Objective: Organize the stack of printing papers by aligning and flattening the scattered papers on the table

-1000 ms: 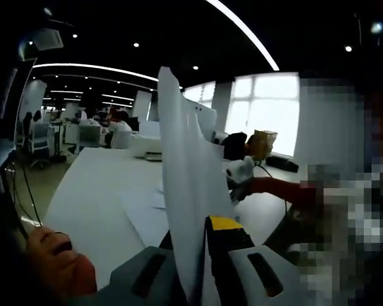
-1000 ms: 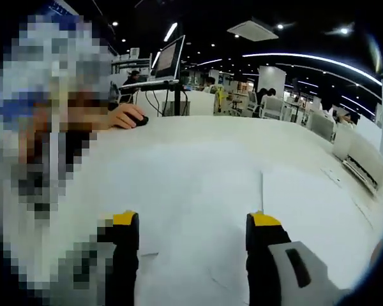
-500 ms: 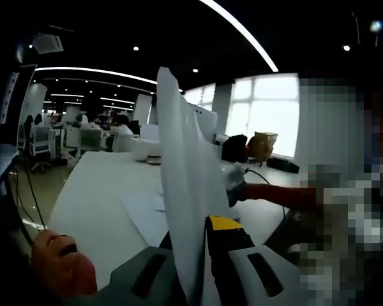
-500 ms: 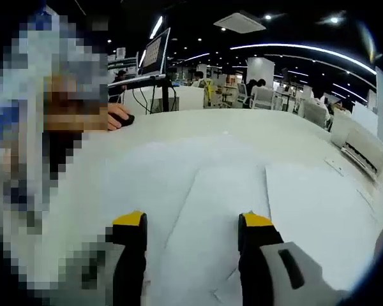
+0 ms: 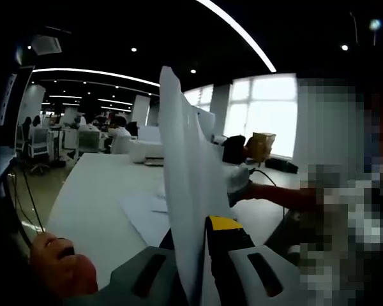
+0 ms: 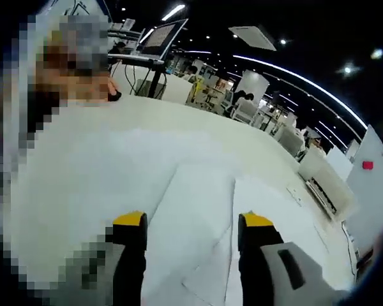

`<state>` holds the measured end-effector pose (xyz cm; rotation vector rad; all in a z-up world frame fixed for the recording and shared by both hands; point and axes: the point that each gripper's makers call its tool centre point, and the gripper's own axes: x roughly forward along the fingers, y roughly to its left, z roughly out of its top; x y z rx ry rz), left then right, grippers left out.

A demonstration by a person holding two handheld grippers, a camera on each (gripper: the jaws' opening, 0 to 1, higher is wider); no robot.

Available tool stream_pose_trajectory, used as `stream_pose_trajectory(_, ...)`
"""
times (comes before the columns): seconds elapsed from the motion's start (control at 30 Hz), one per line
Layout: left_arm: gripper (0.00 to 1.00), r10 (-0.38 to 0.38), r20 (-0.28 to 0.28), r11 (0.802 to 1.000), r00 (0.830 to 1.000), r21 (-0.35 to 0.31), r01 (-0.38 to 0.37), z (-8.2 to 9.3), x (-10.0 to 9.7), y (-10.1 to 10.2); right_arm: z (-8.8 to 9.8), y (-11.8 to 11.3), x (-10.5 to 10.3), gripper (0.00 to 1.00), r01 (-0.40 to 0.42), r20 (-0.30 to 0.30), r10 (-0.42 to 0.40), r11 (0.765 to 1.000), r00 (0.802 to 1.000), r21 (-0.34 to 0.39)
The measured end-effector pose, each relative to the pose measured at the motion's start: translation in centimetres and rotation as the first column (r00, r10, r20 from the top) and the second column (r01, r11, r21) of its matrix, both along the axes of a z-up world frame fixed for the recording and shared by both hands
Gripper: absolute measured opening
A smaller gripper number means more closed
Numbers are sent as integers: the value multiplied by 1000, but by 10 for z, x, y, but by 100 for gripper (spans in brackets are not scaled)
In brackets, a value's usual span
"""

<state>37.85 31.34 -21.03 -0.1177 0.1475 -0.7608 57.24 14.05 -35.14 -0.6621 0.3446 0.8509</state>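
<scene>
In the left gripper view my left gripper (image 5: 198,268) is shut on a sheaf of white printing paper (image 5: 186,185) that stands upright on edge and curls at its top. More white sheets (image 5: 147,213) lie flat on the white table (image 5: 92,191) behind it. In the right gripper view my right gripper (image 6: 193,224) is open, its yellow-tipped fingers (image 6: 129,220) spread above scattered white sheets (image 6: 198,210) lying flat and overlapping on the table (image 6: 96,166). Nothing sits between its jaws.
A person's hand (image 5: 54,264) rests at the lower left of the left gripper view, and a sleeve (image 5: 274,191) reaches in from the right. A monitor (image 6: 159,38) stands on a far desk. A white printer (image 6: 322,182) stands near the table's right edge.
The right gripper view has tilted and dropped closer over the flat sheets. The left gripper still holds its upright sheaf, almost unmoved.
</scene>
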Motion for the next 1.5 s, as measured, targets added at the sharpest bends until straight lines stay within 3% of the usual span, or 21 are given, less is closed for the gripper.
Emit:
stream_pose_trajectory(0.1,6,-2,3,1000,1000,-5,2,1,-1,-1,-1,-2,2,44,4,7,-4,1000,1000,-10)
stream_pose_trajectory(0.23,6,-7,2,1000,1000,-8,7,1,-2,-1,-6,-8,9,27,22,20,-21,999,1000,-35)
stream_pose_trajectory(0.37,6,-5,-2,1000,1000,-10,5,-1,-3,-1,-11,-8,9,17,57,-92,-49,995,995,86)
stream_pose_trajectory(0.57,6,-3,-5,1000,1000,-8,3,-1,-2,1,-15,-12,16,0,81,-167,-52,982,985,169)
stream_pose_trajectory(0.8,6,-4,-6,1000,1000,-5,4,-1,-2,0,-15,-16,15,0,133,-199,-95,974,975,186)
stream_pose_trajectory(1.0,6,-6,-6,1000,1000,-4,6,-1,-2,-3,9,-34,23,0,196,-189,-151,949,970,246)
stream_pose_trajectory(1.17,6,-12,-8,1000,1000,-6,12,-1,-1,-6,22,-40,14,0,187,-176,-145,950,974,251)
stream_pose_trajectory(1.33,6,-17,-10,1000,1000,-5,17,-1,0,-8,19,-48,17,0,150,-55,-143,978,988,145)
stream_pose_trajectory(1.4,6,-20,-7,1000,1000,-3,20,0,-1,-9,23,-58,32,21,157,20,-161,977,987,143)
stream_pose_trajectory(1.43,6,-19,-8,1000,1000,-2,19,0,-1,-9,21,-60,34,29,167,1,-169,975,986,149)
stream_pose_trajectory(1.47,6,-19,-7,1000,1000,1,19,0,-1,-9,19,-66,41,32,212,-39,-208,962,977,174)
stream_pose_trajectory(1.5,6,-18,-7,1000,1000,2,18,0,-1,-9,18,-67,48,30,209,-42,-205,960,978,183)
